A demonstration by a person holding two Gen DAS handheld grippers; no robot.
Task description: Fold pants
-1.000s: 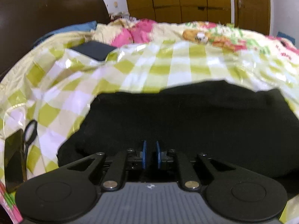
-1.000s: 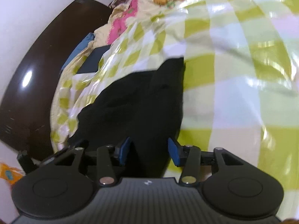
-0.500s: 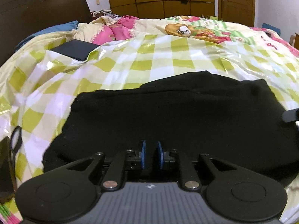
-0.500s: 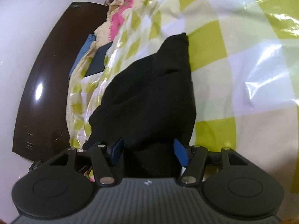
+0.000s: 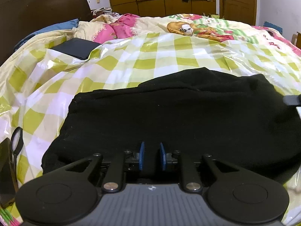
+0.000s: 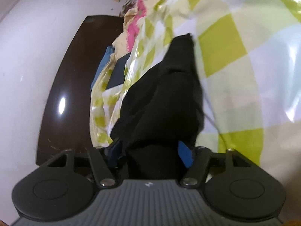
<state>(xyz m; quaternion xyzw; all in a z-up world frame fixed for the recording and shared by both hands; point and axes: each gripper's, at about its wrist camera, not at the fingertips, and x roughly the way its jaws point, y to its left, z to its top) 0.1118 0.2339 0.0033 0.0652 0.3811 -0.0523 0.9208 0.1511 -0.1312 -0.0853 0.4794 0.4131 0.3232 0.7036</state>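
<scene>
We are releasing the black fabric pants [image 5: 178,116], already folded compact on the checked plastic-covered bed [image 5: 131,66]; left hand-held gripper [image 5: 152,156] opening narrowly, right hand-held gripper [image 6: 150,150] wide, cloth loose between.

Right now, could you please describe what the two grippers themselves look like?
The left gripper and the right gripper look alike: black linkage arms with silver pivot pins, two round black discs, a ribbed grey body with a small white logo, and flat blue pads.

Left tool [image 5: 152,157] opening; right tool [image 6: 150,151] seemingly parted
</scene>
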